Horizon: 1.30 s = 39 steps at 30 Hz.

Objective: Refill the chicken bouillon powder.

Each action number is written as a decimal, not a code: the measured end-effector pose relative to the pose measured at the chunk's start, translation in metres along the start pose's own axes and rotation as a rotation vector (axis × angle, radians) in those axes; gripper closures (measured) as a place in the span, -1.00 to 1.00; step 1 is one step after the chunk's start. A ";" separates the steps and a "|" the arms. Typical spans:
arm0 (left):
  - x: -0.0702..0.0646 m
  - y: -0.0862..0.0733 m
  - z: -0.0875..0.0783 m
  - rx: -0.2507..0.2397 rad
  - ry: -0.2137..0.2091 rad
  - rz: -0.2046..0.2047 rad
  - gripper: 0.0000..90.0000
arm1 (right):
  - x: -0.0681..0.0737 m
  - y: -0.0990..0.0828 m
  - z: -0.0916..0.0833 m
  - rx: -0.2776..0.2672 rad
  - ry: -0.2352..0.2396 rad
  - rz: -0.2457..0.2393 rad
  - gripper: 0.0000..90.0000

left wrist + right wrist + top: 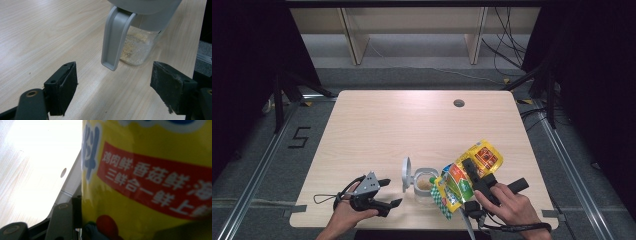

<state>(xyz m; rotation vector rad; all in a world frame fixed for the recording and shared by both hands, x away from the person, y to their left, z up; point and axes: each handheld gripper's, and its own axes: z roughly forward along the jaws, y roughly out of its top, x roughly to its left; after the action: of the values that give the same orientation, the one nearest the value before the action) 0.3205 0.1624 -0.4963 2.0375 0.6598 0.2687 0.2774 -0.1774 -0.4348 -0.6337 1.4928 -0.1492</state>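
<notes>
Yellow foil seasoning packet (472, 172) is pinched in my right tool (473, 176), tipped over the open clear glass jar (426, 184) on the tabletop (412, 125). Some powder's in already; more pouring left, lid not shut. Left tool (387, 192) spread, empty beside the jar.

On the yellow seasoning pouch (150, 182), seen close in the right gripper view, a red band carries white Chinese characters: 鸡肉鲜·香菇鲜·海, cut off at the right, and below them 三鲜合一鲜上, also cut off. A blue character 料 stands on a white patch to the band's left. On the floor left of the worktop (377, 125), a black digit 5 (300, 137) is marked.
</notes>
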 end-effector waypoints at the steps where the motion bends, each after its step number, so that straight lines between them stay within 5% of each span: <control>1: 0.000 0.000 0.001 -0.009 0.003 0.000 -0.53 | -0.001 0.000 0.000 -0.006 -0.005 -0.014 0.03; 12: -0.001 0.000 0.001 -0.013 0.001 -0.007 -0.53 | -0.001 0.000 0.000 -0.001 -0.003 -0.024 0.03; 14: -0.001 0.000 0.001 -0.003 0.003 -0.006 -0.53 | 0.004 0.000 -0.001 0.034 0.005 0.058 0.04; 16: -0.001 0.000 0.001 0.002 -0.007 -0.007 -0.53 | -0.002 0.001 0.002 0.003 -0.004 -0.005 0.04; 25: -0.001 0.000 0.000 -0.007 -0.009 0.005 -0.53 | -0.003 0.002 0.003 -0.001 -0.007 -0.018 0.04; 26: -0.002 0.000 0.000 -0.008 -0.010 -0.023 -0.53 | -0.003 0.002 0.003 -0.001 -0.011 -0.024 0.04; 34: -0.001 0.001 0.000 -0.006 -0.012 0.003 -0.53 | -0.004 0.001 0.003 -0.001 -0.010 -0.024 0.04; 35: -0.001 0.001 0.000 -0.006 -0.012 0.003 -0.53 | -0.004 0.001 0.003 0.001 -0.006 -0.019 0.04; 36: -0.001 0.001 0.000 -0.005 -0.010 0.002 -0.53 | 0.005 0.000 -0.001 0.054 0.001 0.087 0.04; 37: -0.001 0.000 0.000 -0.006 -0.013 -0.006 -0.53 | 0.000 0.000 0.001 0.026 -0.003 0.022 0.04; 39: -0.002 0.000 0.000 -0.007 -0.011 -0.018 -0.53 | 0.000 0.000 0.001 0.024 -0.001 0.017 0.04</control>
<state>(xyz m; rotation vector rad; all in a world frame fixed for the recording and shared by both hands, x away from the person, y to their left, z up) 0.3190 0.1613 -0.4961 2.0237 0.6694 0.2484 0.2783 -0.1769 -0.4349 -0.6016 1.4927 -0.1535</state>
